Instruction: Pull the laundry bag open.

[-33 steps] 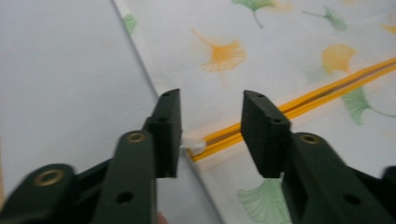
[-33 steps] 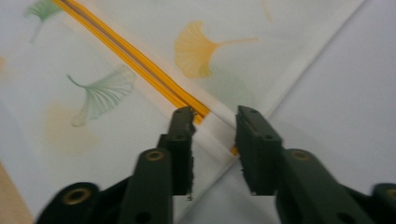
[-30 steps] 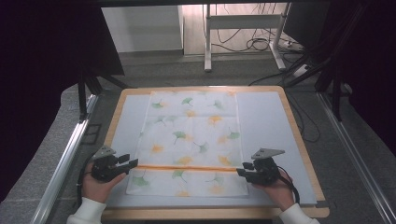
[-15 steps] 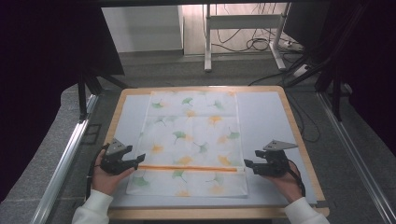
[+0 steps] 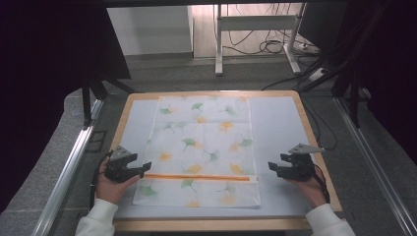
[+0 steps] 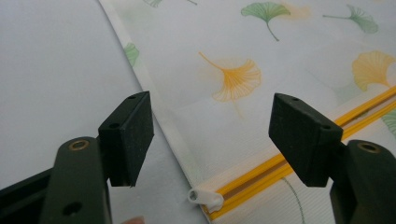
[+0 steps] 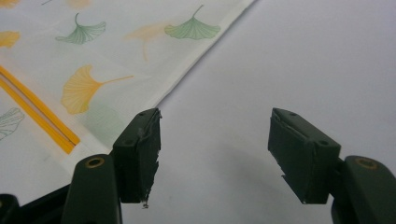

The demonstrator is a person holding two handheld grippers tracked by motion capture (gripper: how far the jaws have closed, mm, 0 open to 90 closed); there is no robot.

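Jaws on both grippers stand wide apart and grasp nothing. Between the 2 grippers lies the zippered bag [image 5: 202, 150], a flat white fabric piece printed with green and orange ginkgo leaves, spread across the middle of the high view and reaching from the upper centre down to the lower centre. Its orange zipper [image 5: 199, 177] runs as a horizontal line across the lower part of the bag. In the left gripper view the white zipper pull [image 6: 205, 198] sits at the bottom centre, at the end of the zipper on the bag's edge, low between the 2 black jaws.

At the lower left of the high view, the left gripper [image 5: 141, 170] points at the zipper's left end, just beside the bag's edge. At the lower right, the right gripper [image 5: 272, 167] sits near the bag's right edge, apart from it. In the right gripper view the bag's corner lies at the upper left, with bare mat between the jaws.

Beneath the bag is the pale grey mat [image 5: 280, 123], framed by the wooden table [image 5: 314, 142].
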